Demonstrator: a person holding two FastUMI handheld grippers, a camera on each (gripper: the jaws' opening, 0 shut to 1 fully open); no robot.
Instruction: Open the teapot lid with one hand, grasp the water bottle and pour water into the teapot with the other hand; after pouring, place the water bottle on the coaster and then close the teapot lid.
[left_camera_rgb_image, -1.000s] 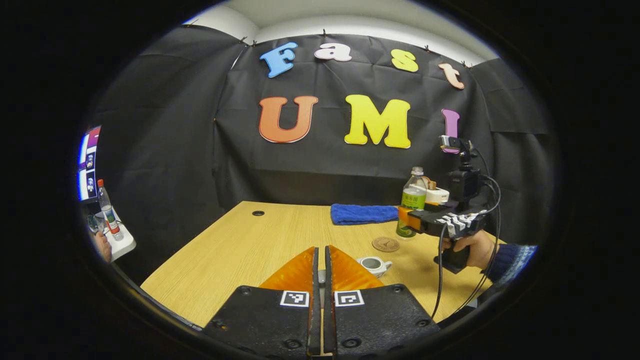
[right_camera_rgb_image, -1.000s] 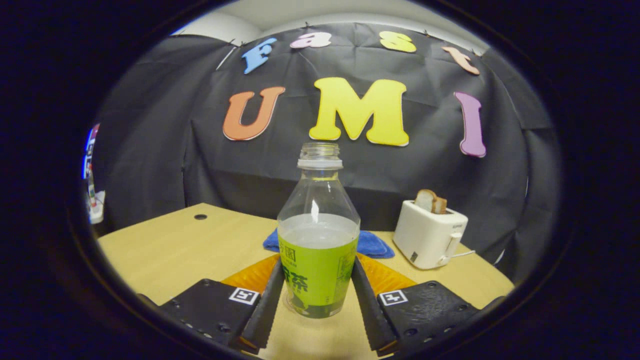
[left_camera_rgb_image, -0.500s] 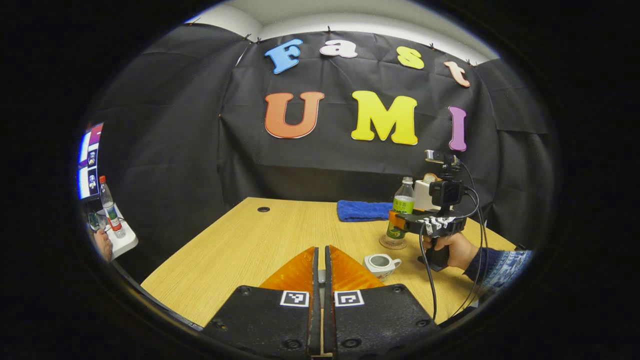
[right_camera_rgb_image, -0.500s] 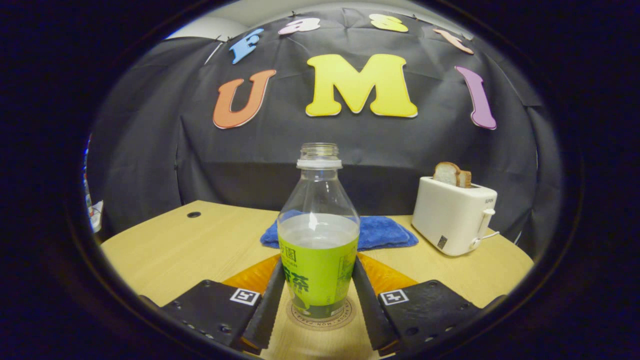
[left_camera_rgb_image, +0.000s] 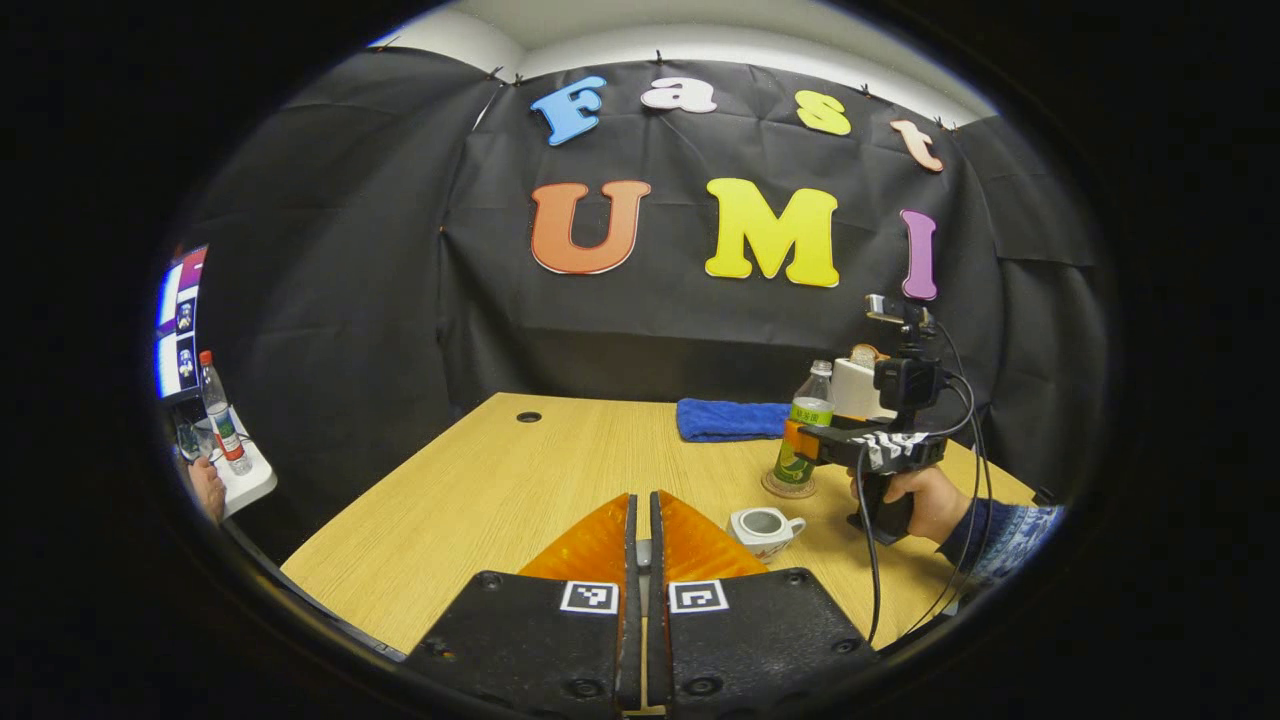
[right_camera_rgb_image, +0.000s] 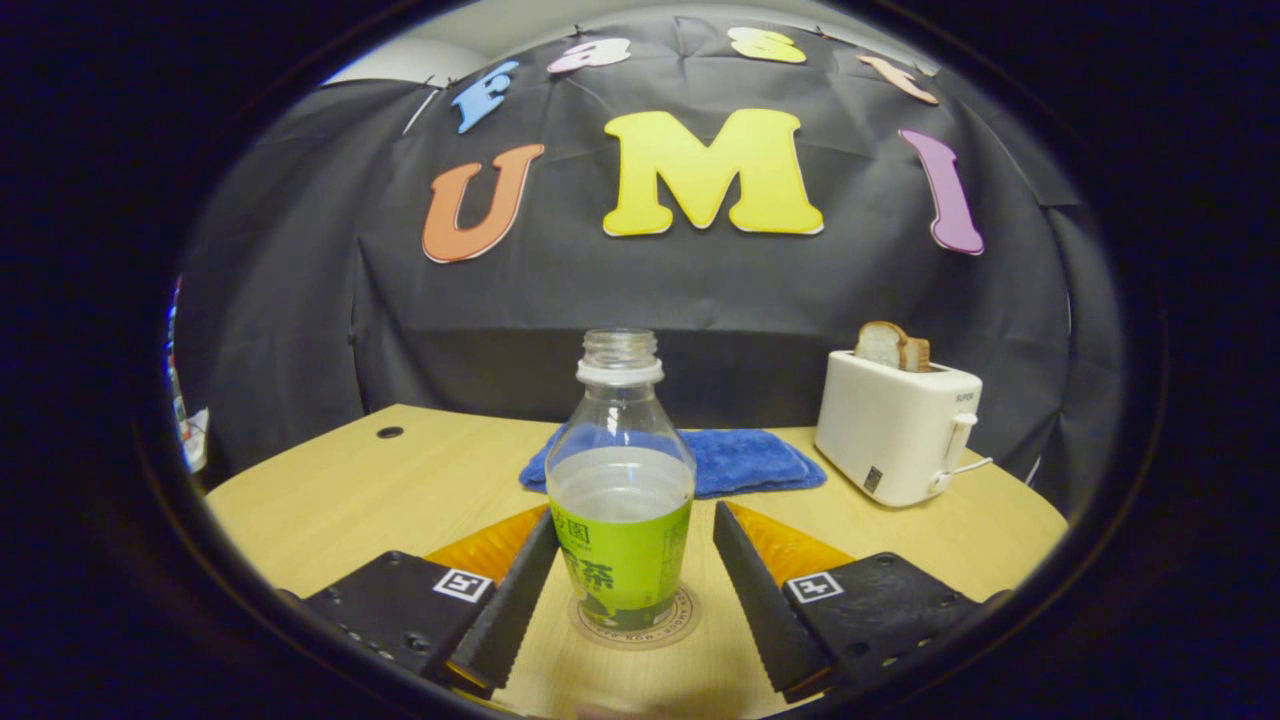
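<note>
In the right gripper view the water bottle (right_camera_rgb_image: 620, 490) is standing upright on the round coaster (right_camera_rgb_image: 632, 625), uncapped and roughly half full of clear liquid. The right gripper (right_camera_rgb_image: 632, 585) is sitting around it with its jaws spread wide, a gap showing on each side of the green label, so neither finger is pressing on the bottle. Beyond the bottle a blue cloth (right_camera_rgb_image: 735, 460) is lying on the wooden table (right_camera_rgb_image: 380, 490), and to the right a white toaster (right_camera_rgb_image: 895, 425) is holding bread slices in its slots.

In the left gripper view the left gripper (left_camera_rgb_image: 641, 530) is hanging over the near edge of the table (left_camera_rgb_image: 480, 490) with its two fingers drawn almost together, leaving only a thin slit; something pale is showing in that slit, but I cannot tell what it is. Just beyond the fingertips on the right, the small white teapot (left_camera_rgb_image: 764, 527) is sitting open (its dark inside is visible from above). Farther right, a hand (left_camera_rgb_image: 925, 500) is gripping the right gripper's handle, with the water bottle (left_camera_rgb_image: 805, 425) and coaster (left_camera_rgb_image: 788, 488) at its tip. At the far left a second bottle (left_camera_rgb_image: 218, 412) with a red cap is standing on a side shelf.
</note>
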